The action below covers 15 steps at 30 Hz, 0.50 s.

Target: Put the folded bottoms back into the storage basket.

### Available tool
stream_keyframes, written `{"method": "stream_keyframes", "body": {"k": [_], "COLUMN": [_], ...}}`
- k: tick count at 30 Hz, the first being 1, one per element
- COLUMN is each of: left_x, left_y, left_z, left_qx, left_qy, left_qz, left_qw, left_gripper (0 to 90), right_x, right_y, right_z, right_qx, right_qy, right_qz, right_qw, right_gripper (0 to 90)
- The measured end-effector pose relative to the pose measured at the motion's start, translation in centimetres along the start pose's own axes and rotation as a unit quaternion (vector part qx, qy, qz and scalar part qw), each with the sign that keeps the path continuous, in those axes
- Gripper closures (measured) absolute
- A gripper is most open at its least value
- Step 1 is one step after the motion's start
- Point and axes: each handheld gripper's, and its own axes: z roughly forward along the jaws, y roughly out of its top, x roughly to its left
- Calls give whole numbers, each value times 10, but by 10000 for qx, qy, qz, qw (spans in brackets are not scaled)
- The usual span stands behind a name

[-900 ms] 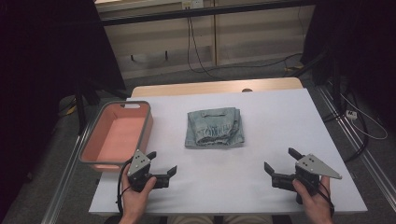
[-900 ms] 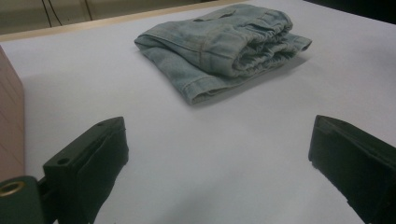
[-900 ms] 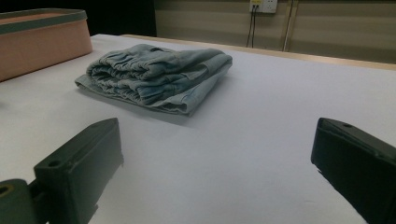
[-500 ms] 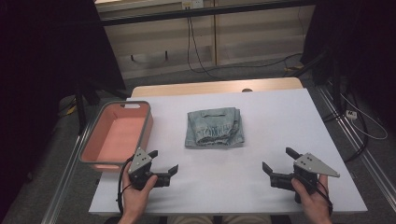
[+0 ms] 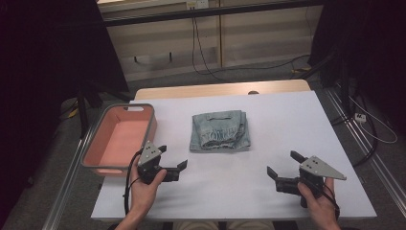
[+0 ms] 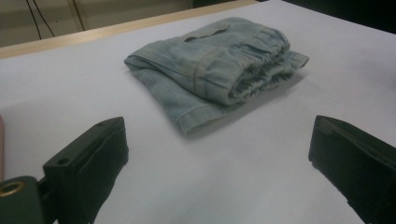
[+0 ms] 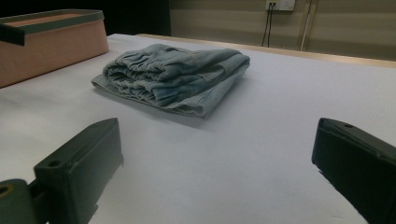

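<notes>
White table (image 5: pixel 268 191): work not yet begun. Pink bin (image 5: pixel 119 139), left of the folded denim garment (image 5: pixel 220 131), holds nothing. Garment lies folded at the table's middle, untouched, still to be gripped and moved. 2 grippers near of it, well apart from it: left gripper (image 5: pixel 173 158) and right gripper (image 5: pixel 285 164), jaws spread wide, empty. Against the earlier frames: both hands barely shifted, garment unmoved.

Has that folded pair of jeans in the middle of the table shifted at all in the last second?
No. The folded jeans lie in the same spot, just right of the pink basket, apart from it, with both grippers short of them.
</notes>
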Motion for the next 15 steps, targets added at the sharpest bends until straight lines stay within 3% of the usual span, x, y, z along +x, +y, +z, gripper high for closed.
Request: {"method": "stream_keyframes", "body": {"k": [4, 15], "left_x": [0, 10], "left_y": [6, 22], "left_z": [6, 16], "left_qx": [-3, -34], "left_qy": [-63, 7], "left_qz": [39, 23], "left_qw": [10000, 10000], "left_gripper": [49, 47], "right_x": [0, -2], "right_y": [0, 1], "right_z": [3, 3], "right_qx": [26, 15], "right_qy": [71, 51], "right_qz": [-13, 12], "right_qw": [10000, 10000], "right_gripper": [17, 17]}}
